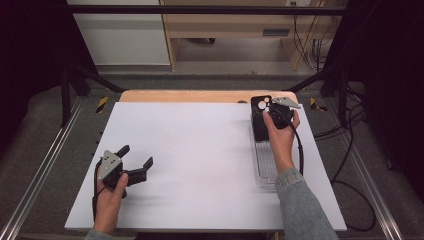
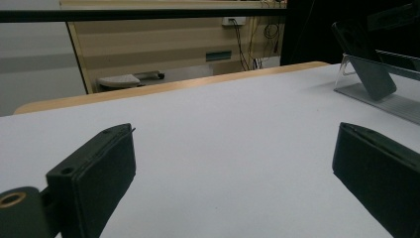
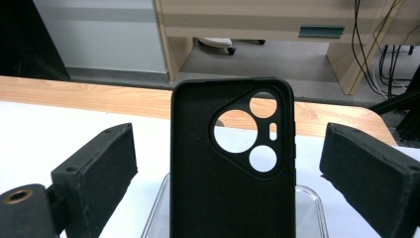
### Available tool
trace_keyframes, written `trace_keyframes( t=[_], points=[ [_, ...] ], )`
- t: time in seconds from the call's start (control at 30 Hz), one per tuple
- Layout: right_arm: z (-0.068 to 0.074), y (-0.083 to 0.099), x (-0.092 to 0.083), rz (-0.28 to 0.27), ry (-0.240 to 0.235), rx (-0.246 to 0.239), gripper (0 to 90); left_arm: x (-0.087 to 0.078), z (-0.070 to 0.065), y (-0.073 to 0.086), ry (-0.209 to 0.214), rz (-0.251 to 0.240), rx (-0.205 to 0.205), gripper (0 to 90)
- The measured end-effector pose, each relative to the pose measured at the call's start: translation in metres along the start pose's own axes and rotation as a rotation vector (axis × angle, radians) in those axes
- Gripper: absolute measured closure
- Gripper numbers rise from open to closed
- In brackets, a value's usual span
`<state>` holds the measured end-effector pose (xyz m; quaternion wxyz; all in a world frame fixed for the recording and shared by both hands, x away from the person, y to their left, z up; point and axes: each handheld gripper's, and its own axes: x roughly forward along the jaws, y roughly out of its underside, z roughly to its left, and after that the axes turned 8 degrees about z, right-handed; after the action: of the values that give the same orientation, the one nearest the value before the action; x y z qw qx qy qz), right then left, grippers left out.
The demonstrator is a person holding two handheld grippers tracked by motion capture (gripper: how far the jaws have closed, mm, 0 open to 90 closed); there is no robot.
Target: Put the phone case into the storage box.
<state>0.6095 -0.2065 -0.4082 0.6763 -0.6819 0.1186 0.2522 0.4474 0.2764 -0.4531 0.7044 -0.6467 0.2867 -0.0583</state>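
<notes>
Phone case [image 3: 230,163] stands upright in its clear tray [image 1: 264,165] at the bench's two o'clock, between my right gripper's [image 1: 276,111] wide jaws, not yet gripped. My left gripper [image 1: 131,165] waits wide open at eight o'clock.

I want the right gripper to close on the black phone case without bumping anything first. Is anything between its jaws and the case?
Nothing visible is. In the right gripper view the black phone case stands upright in the gap of the open right gripper, with clear space on both sides. Below it sits just the clear tray it rests in.
</notes>
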Motion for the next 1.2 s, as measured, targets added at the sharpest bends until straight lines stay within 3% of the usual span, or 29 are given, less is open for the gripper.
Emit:
trace_keyframes(
  t=[0.6, 1.2],
  points=[
    [0.004, -0.007, -0.02, -0.034, -0.048, -0.018, 7.8, -0.007, 0.004, 0.001, -0.007, -0.001, 0.011, 3.3],
    [0.002, -0.014, -0.044, -0.069, -0.097, -0.014, 7.8, -0.024, 0.011, 0.005, -0.008, -0.005, 0.026, 3.2]
  ],
)
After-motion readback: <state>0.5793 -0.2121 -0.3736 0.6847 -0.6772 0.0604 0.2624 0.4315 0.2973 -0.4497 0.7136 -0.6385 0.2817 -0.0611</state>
